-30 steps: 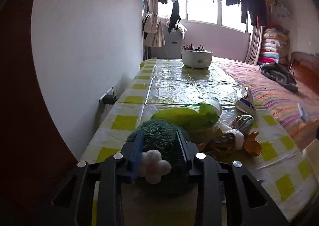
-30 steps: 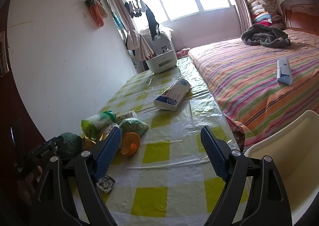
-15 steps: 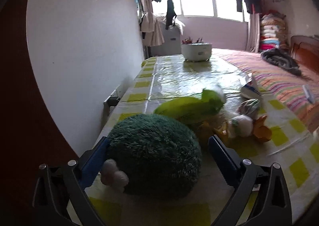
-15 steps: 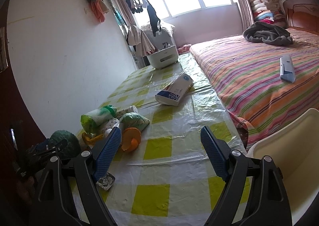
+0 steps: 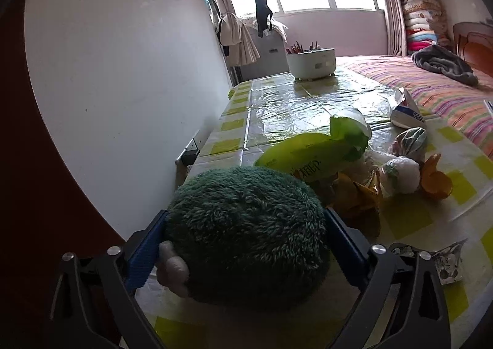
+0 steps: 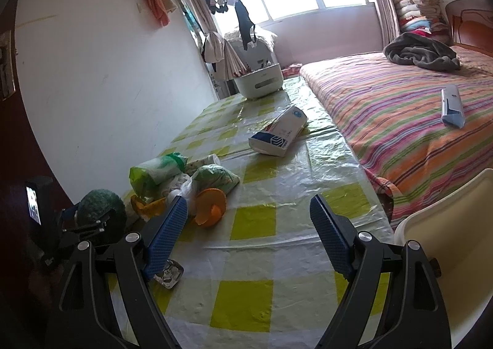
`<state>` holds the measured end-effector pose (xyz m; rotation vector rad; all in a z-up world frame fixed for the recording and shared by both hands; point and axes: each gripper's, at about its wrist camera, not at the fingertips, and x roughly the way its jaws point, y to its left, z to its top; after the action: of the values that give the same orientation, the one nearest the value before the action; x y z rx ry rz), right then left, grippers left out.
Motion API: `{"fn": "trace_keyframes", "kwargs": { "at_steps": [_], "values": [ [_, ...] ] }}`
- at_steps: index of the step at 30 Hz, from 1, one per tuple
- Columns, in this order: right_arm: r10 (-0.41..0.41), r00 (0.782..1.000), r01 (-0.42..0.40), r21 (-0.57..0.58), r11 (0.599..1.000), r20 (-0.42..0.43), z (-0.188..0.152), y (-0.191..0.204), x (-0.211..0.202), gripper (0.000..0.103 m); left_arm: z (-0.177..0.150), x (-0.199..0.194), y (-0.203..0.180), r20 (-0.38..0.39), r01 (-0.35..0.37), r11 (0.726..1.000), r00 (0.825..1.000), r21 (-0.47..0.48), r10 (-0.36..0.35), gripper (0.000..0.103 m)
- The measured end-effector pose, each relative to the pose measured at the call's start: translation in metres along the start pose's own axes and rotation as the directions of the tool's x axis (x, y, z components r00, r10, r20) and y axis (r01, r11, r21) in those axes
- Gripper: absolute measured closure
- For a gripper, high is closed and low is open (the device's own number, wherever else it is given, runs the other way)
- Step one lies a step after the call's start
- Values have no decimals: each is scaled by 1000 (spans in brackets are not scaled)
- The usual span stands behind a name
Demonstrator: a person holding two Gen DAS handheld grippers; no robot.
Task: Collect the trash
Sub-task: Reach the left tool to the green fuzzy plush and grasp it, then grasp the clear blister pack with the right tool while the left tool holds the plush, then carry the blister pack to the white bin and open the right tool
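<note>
A green plush ball point(image 5: 246, 235) with a small white flower sits on the checked table between the wide-spread fingers of my left gripper point(image 5: 245, 225); the pads stand at its sides. It also shows in the right wrist view point(image 6: 100, 210) at the far left. Beyond it lies a trash pile: a green plastic bag point(image 5: 311, 152), a white wad point(image 5: 400, 175), an orange peel point(image 5: 436, 181) and yellow wrappers point(image 5: 357, 198). A crumpled foil wrapper point(image 6: 168, 273) lies by my right gripper's left finger. My right gripper point(image 6: 248, 219) is open and empty over the table.
A white and blue tissue pack point(image 6: 279, 135) lies mid-table. A white pot point(image 6: 258, 82) stands at the far end. A striped bed point(image 6: 416, 115) runs along the right. A cream bin rim point(image 6: 456, 225) is at lower right. A white wall point(image 5: 123, 71) borders the left.
My left gripper has opened wide from its pinch on the plush ball, which now rests on the table between the fingers. My right gripper stayed open and shifted slightly.
</note>
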<state>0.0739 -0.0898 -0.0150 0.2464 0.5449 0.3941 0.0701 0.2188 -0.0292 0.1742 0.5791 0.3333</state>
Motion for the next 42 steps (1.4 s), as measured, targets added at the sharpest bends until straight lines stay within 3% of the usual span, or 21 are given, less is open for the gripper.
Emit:
{"fn": "trace_keyframes", "kwargs": {
  "at_steps": [4,8,12,15,20,25,27,30,32,34,35,42],
  "values": [
    [29,999,-30,-30,999,-28,-1,10,6,22,1,-6,19,6,33,994,999,-101,-33,25],
    [105,991,-112,-90,990,-77,-5,29,15,22,-1,-10,20,20,33,994,999,-107,-31,27],
    [234,956,-264,-171,949,-178,-13,60,25,22,0,-19,20,51,68,991,997,-116,-62,27],
    [279,919,-356,-285,890,-279,-21,89,37,22,1,-24,25,72,87,987,994,-136,-77,27],
    [256,869,-441,-427,789,-424,-36,121,61,23,2,-30,27,91,116,982,990,-148,-103,27],
    [199,842,-478,-520,707,-502,-47,137,85,25,1,-36,29,107,136,980,987,-144,-121,27],
    [169,829,-487,-540,687,-532,-51,141,95,33,2,-37,29,113,142,979,986,-145,-126,27],
    [127,819,-482,-552,681,-559,-56,143,110,42,2,-40,32,123,160,975,982,-154,-142,27],
    [141,797,-503,-517,693,-587,-54,139,117,58,1,-42,32,128,168,973,981,-155,-149,27],
    [145,792,-505,-504,701,-593,-52,134,119,61,2,-43,31,132,177,972,979,-155,-158,27],
    [147,792,-503,-499,706,-592,-51,132,119,70,2,-44,31,135,181,971,978,-154,-161,27],
    [173,811,-479,-464,745,-559,-42,122,110,71,3,-50,23,155,199,969,972,-146,-176,27]
  ]
}}
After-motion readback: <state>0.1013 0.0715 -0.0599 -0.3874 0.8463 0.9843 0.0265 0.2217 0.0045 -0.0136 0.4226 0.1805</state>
